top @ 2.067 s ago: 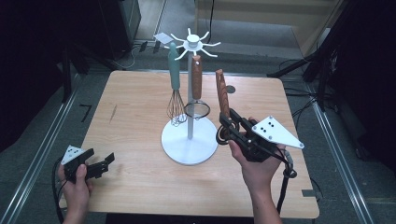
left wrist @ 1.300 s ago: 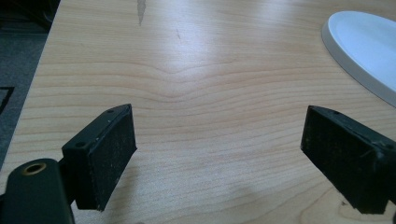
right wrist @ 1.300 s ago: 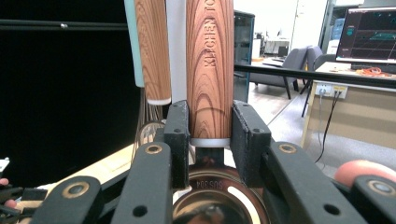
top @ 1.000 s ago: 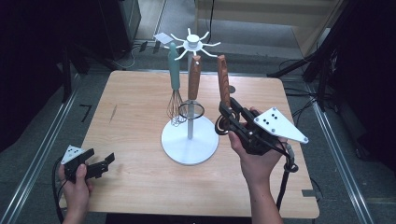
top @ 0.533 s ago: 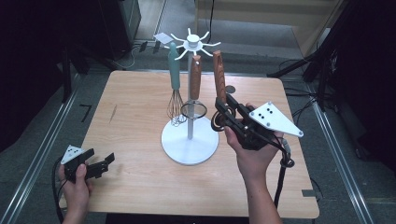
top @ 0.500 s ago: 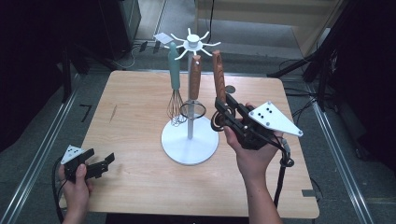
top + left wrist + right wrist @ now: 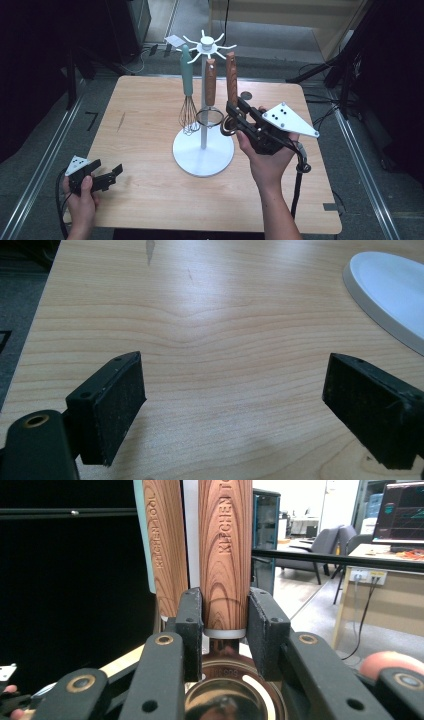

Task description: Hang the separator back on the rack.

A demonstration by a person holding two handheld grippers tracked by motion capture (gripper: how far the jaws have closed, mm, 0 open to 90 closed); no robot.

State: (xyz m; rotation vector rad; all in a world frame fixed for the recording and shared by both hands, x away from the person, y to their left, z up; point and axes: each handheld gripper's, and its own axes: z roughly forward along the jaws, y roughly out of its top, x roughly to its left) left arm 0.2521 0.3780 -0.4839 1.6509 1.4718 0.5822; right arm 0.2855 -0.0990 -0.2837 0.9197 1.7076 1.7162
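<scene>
The right gripper (image 7: 225, 625) clamps the wooden-handled utensil (image 7: 225, 555) upright beside the white rack (image 7: 203, 150). The left gripper (image 7: 235, 410) rests wide open over the table (image 7: 225, 340), holding nothing.

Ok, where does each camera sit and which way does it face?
High view: above the person's side, looking forward and down on the table; both forearms, left gripper, right gripper.
Left gripper view: along open jaws, low over the table, toward the rack base.
Right gripper view: level, jaws clamping the wooden-handled utensil.
Shared: the high and left gripper views show the rack base.
</scene>
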